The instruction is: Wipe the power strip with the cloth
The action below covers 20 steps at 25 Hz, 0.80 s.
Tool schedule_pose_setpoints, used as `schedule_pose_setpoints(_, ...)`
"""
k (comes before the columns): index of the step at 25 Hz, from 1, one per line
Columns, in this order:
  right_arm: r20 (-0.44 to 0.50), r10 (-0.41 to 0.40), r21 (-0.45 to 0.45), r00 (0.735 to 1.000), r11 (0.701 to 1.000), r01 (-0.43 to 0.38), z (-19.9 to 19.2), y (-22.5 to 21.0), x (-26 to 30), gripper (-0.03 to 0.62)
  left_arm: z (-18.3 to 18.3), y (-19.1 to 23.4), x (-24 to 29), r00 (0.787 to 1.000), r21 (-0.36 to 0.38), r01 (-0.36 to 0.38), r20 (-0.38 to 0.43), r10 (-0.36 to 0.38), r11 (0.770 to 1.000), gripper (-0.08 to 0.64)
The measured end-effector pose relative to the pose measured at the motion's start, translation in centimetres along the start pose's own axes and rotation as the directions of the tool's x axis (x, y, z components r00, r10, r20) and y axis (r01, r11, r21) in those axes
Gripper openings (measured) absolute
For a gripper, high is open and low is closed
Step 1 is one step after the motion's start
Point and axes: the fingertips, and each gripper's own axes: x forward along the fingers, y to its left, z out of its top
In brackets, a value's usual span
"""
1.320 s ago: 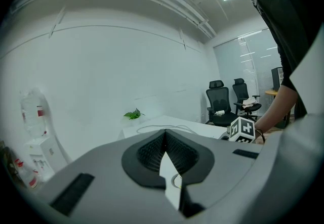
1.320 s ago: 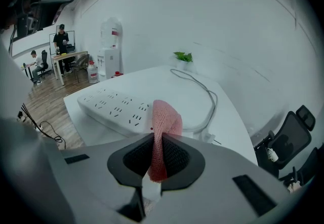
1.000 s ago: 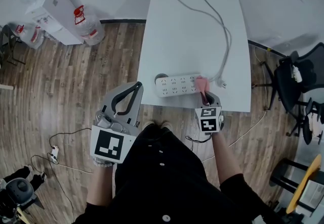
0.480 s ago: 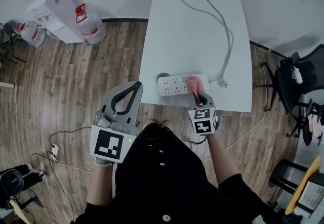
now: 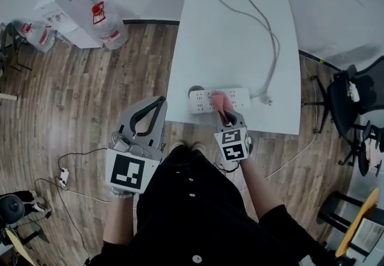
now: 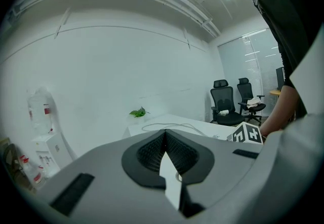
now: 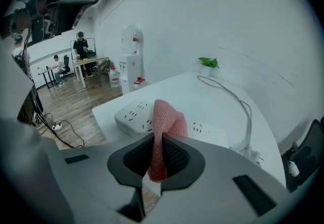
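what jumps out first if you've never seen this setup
A pink cloth, pinched in the right hand-held gripper, rests on the white power strip at the near edge of the white table. The left hand-held gripper hangs shut and empty over the wood floor beside the table.

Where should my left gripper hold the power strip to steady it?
Probably its cordless left end, coming from the near edge of the table: the power strip lies flat along that edge, and the pink cloth in the right gripper covers its middle.

Bright even light, fisheye edges, sharp
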Motion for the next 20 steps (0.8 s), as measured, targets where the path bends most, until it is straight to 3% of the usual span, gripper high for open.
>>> schedule_pose_setpoints(20,0.036,0.15,-0.087,0.988,0.985,-0.146,3.5,6.9,1.6,0.055,-0.7,1.1,-1.6,0.999,-0.018,-0.052,-0.013,0.051,0.998,0.011)
